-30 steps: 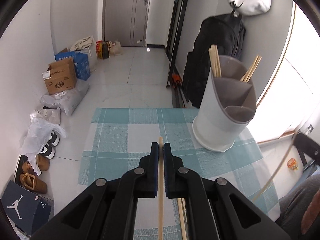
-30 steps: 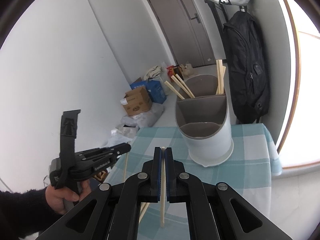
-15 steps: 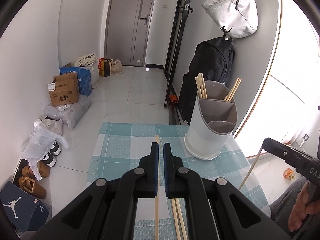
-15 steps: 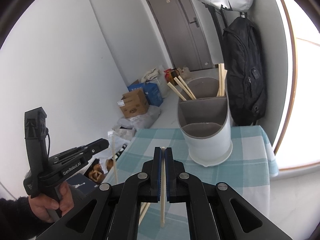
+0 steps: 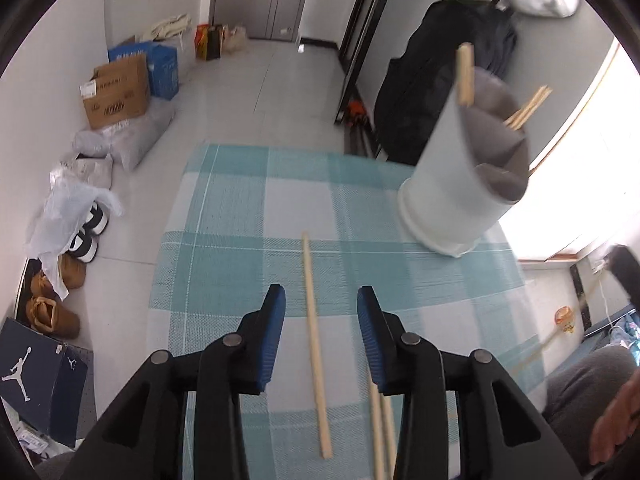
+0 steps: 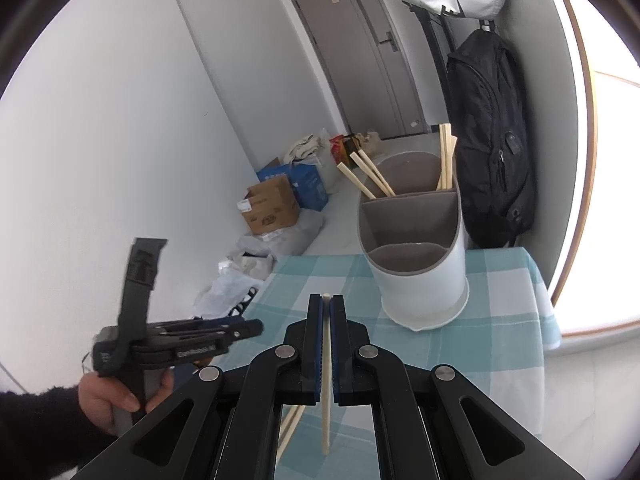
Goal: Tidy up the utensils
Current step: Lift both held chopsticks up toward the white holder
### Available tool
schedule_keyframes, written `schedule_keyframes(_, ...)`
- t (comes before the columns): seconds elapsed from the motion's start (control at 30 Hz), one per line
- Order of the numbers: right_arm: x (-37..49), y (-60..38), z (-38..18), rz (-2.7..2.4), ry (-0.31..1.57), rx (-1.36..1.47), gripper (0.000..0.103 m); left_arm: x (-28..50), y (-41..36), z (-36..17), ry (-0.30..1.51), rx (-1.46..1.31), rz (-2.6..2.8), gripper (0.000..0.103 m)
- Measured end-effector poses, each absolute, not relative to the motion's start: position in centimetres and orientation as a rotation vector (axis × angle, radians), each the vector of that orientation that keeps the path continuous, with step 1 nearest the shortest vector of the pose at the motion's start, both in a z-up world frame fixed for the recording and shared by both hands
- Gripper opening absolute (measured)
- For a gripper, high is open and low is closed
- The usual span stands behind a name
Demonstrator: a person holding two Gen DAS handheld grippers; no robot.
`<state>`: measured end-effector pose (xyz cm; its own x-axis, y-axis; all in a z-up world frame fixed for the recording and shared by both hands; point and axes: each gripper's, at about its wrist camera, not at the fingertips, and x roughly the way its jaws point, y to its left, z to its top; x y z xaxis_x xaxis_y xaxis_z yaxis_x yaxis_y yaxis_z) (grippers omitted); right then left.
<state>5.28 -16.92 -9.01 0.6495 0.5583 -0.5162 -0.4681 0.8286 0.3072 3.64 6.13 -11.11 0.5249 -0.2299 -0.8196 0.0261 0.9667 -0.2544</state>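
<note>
Your left tool (image 5: 320,332), jaws just parted, straddles the pale wooden chopstick (image 5: 316,360) lying on the teal checked surface (image 5: 224,272); centre it before clenching. Your right tool (image 6: 326,344) grips another chopstick (image 6: 326,420), with the white-and-grey divided holder (image 6: 420,264) at one o'clock.

The utensil holder (image 5: 460,184) is motion-blurred, its chopsticks (image 5: 466,74) smeared

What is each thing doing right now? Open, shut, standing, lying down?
Left gripper: open, fingers have just been opening, nothing pressed between them.
Loose chopstick: lying flat on the checked cloth, between the open fingers.
Right gripper: shut on a chopstick.
Utensil holder: upright on the cloth, chopsticks in its back compartment, front compartment looks empty.
</note>
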Motion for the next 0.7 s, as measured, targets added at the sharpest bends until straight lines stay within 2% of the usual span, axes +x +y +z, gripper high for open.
schedule_keyframes(0.07, 5.4, -17.1, -9.0, 0.585, 0.634, 0.157, 0.003, 5.2, 5.8, -12.4, 1.051, -0.186, -0.139, 0.035)
schedule_keyframes(0.27, 6.0, -18.3, -8.9, 0.582, 0.632, 0.192, 0.003, 9.1, 4.1, -15.6, 1.177, -0.113, -0.137, 0.035)
schedule_keyframes(0.43, 6.8, -19.3, -9.0, 0.575, 0.650, 0.238, 0.003, 9.5, 3.4, -15.6, 1.213, -0.003, -0.106, 0.035)
schedule_keyframes(0.5, 7.2, -19.5, -9.2, 0.572, 0.659, 0.250, 0.003, 9.4, 2.8, -15.4, 1.223, 0.033, -0.117, 0.025)
schedule_keyframes(0.57, 7.4, -19.6, -9.2, 0.571, 0.661, 0.254, 0.003, 9.3, 2.7, -15.4, 1.235, 0.036, -0.146, 0.004)
schedule_keyframes(0.7, 7.6, -19.6, -9.1, 0.569, 0.664, 0.262, 0.003, 9.3, 3.1, -15.4, 1.246, 0.004, -0.170, 0.001)
